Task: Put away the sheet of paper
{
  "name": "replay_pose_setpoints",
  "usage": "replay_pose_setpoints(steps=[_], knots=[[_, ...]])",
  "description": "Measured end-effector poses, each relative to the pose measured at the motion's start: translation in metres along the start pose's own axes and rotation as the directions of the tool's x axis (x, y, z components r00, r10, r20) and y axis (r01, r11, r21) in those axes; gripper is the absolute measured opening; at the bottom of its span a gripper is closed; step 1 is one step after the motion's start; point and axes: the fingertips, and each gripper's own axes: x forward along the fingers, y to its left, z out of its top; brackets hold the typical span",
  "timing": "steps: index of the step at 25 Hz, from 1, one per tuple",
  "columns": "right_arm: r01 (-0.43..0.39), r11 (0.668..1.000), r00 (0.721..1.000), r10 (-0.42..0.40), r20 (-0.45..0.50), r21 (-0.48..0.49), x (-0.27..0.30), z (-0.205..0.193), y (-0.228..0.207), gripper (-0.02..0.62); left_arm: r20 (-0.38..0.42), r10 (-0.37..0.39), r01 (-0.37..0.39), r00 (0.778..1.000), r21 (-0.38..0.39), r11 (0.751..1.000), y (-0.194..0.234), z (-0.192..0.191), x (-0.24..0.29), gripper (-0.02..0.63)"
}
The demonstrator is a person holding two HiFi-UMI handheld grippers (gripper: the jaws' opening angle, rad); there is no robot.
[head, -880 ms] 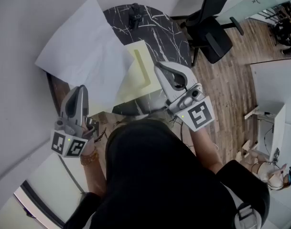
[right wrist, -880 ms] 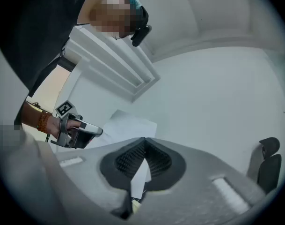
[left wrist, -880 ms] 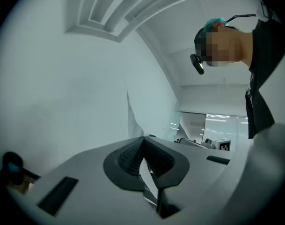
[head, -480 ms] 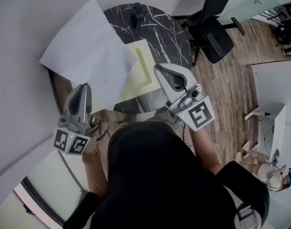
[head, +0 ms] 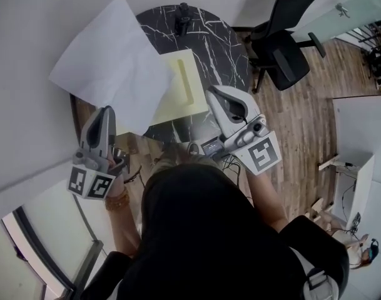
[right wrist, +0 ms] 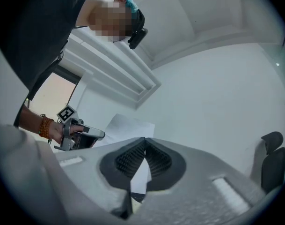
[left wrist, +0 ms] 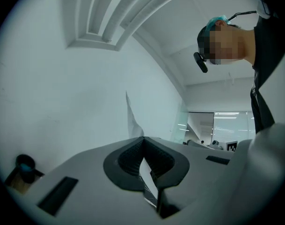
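Observation:
A large white sheet of paper (head: pixel 109 61) hangs tilted above the left side of a round black marble table (head: pixel 215 39). My left gripper (head: pixel 104 111) is shut on the sheet's near lower edge. My right gripper (head: pixel 210 91) sits at the sheet's right end, over a pale yellow folder (head: pixel 187 83). In the left gripper view the left gripper (left wrist: pixel 143 139) is shut, with the sheet (left wrist: pixel 130 116) rising past the pads. In the right gripper view the right gripper (right wrist: pixel 144 138) is shut on a white strip, and the sheet (right wrist: pixel 128 125) spreads beyond it.
A black office chair (head: pixel 281 39) stands on the wood floor to the table's right. A small black object (head: pixel 184 14) sits at the table's far edge. A white wall runs along the left. A person's dark-clothed body fills the lower middle of the head view.
Both grippers keep their hold on the sheet. The left gripper and the sheet have shifted slightly, and the head view has drifted a little.

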Motion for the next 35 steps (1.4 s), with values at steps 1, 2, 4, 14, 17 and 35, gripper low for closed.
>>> replay_pose_setpoints(steps=[1,2,4,14,17,35], knots=[[-0.002,1.000,1.000,0.002,0.007,0.008,-0.008,0.001,-0.001,-0.002,0.006,0.013,-0.013,1.000,-0.001,1.000,-0.007,0.000,-0.004,0.014],[-0.005,1.000,1.000,0.004,0.010,0.019,-0.015,0.000,-0.002,-0.002,0.009,0.024,-0.024,1.000,0.001,1.000,-0.013,-0.001,-0.009,0.014],[-0.017,0.999,1.000,0.017,0.009,0.039,-0.032,-0.003,0.001,-0.002,0.009,0.041,-0.041,0.999,0.007,0.999,-0.028,-0.004,-0.020,0.014],[-0.045,0.996,0.999,0.044,0.011,0.083,-0.092,-0.017,-0.007,-0.002,0.009,0.167,-0.167,0.986,0.032,0.985,-0.077,-0.021,-0.070,0.014],[-0.048,0.995,0.999,0.048,0.009,0.084,-0.095,-0.015,-0.005,-0.002,0.005,0.163,-0.163,0.987,0.015,0.987,-0.075,-0.026,-0.067,0.014],[0.062,0.995,0.995,-0.056,-0.078,0.074,-0.028,-0.038,0.015,-0.002,-0.151,-0.031,0.028,0.988,-0.027,0.999,0.013,-0.048,-0.013,0.014]])
